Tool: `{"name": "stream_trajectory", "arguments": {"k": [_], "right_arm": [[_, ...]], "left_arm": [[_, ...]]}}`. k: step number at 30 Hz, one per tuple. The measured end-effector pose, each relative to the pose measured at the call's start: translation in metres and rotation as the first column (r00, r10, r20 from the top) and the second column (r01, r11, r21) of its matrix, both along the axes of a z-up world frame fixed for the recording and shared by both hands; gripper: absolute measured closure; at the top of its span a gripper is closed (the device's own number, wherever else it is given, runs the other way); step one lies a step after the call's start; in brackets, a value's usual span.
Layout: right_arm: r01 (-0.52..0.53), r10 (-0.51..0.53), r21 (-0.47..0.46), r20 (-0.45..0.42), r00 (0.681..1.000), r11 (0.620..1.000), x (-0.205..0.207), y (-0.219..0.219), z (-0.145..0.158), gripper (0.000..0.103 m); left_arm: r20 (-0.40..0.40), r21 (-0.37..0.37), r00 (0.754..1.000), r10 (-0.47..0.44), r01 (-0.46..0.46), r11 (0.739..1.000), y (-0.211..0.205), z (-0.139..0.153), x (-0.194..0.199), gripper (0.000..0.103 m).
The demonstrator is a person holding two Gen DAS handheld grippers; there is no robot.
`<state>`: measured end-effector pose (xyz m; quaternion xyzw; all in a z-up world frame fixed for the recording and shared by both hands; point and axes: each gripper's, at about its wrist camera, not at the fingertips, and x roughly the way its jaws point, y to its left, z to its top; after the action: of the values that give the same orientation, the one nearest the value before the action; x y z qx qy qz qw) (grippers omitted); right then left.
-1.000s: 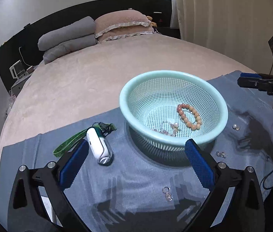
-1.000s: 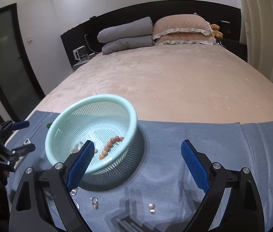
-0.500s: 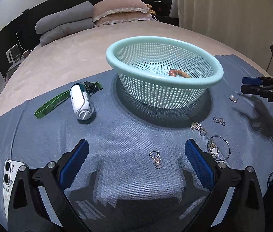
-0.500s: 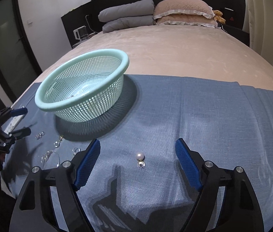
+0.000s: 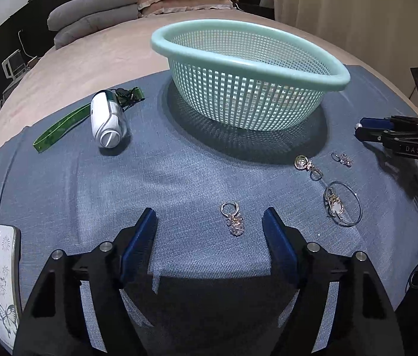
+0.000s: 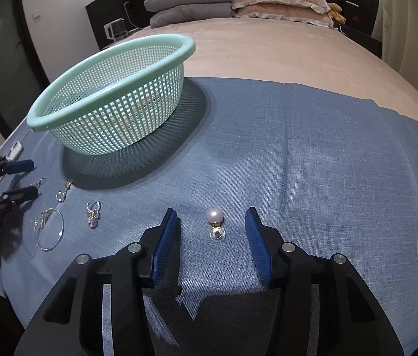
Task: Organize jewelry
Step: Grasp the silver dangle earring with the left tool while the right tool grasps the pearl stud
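Blue-padded right gripper is closing around a pearl earring (pads not touching). Left gripper, closing, brackets a crystal ring near the basket.

Pretty even indoor light from overhead, nothing dim. The basket throws a dark gridded shadow on the cloth, and each tool shadows the bottom edge. Both views stay sharp, with heavy fisheye bending (black vignette at the corners).
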<state>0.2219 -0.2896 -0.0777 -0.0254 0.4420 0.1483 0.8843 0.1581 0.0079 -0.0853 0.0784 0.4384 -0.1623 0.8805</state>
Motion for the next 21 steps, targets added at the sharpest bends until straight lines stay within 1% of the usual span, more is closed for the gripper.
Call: {"name": "stream_trajectory", "arguments": {"k": [3,5,7,8,9,10,12,13,15,16,18,21], "right_arm": [[0.022,-0.022,-0.015,-0.006,1.0,1.0,0.0,0.0,0.0,0.072],[0.026,-0.026,-0.026,-0.006,1.0,0.999,-0.002,0.0,-0.001,0.079],[0.028,-0.029,-0.028,-0.008,1.0,0.999,-0.004,0.0,-0.001,0.086],[0.028,-0.028,-0.028,-0.008,1.0,0.999,-0.007,0.0,-0.001,0.09],[0.029,-0.03,-0.025,-0.011,1.0,0.999,-0.009,-0.001,-0.001,0.091],[0.031,-0.032,-0.021,-0.013,0.999,0.999,-0.009,-0.001,-0.001,0.092],[0.03,-0.03,-0.016,-0.019,0.999,0.999,-0.01,-0.003,0.0,0.092],[0.03,-0.03,-0.013,-0.023,0.999,0.999,-0.012,-0.003,0.001,0.092],[0.03,-0.03,-0.007,-0.027,0.999,1.0,-0.015,-0.004,0.002,0.092],[0.027,-0.027,-0.004,-0.028,0.999,1.0,-0.017,-0.005,0.003,0.092],[0.027,-0.027,0.002,-0.032,0.999,1.0,-0.021,-0.007,0.005,0.092],[0.024,-0.023,0.009,-0.037,0.999,1.0,-0.027,-0.01,0.009,0.092]], "left_arm": [[0.004,-0.01,1.0,0.027,-0.027,1.0,0.003,-0.002,-0.001,0.034],[0.011,-0.007,0.999,0.035,-0.035,0.999,0.002,-0.003,-0.003,0.035],[0.016,-0.007,0.999,0.04,-0.04,0.999,0.001,-0.003,-0.005,0.038],[0.018,-0.005,0.999,0.041,-0.04,0.999,0.001,-0.003,-0.006,0.042],[0.017,-0.005,0.999,0.039,-0.038,0.999,0.0,-0.003,-0.007,0.046],[0.016,-0.006,0.999,0.036,-0.036,0.999,-0.001,-0.002,-0.007,0.049],[0.015,-0.01,0.999,0.034,-0.034,0.999,-0.002,-0.001,-0.009,0.062],[0.015,-0.012,0.999,0.032,-0.031,0.999,-0.002,-0.001,-0.01,0.066],[0.013,-0.013,0.999,0.029,-0.029,0.999,-0.003,-0.001,-0.013,0.077],[0.011,-0.015,1.0,0.028,-0.028,1.0,-0.004,0.0,-0.014,0.081],[0.003,-0.015,1.0,0.023,-0.023,1.0,-0.005,0.001,-0.015,0.093],[-0.007,-0.015,1.0,0.021,-0.021,1.0,-0.005,0.003,-0.017,0.093]]}}
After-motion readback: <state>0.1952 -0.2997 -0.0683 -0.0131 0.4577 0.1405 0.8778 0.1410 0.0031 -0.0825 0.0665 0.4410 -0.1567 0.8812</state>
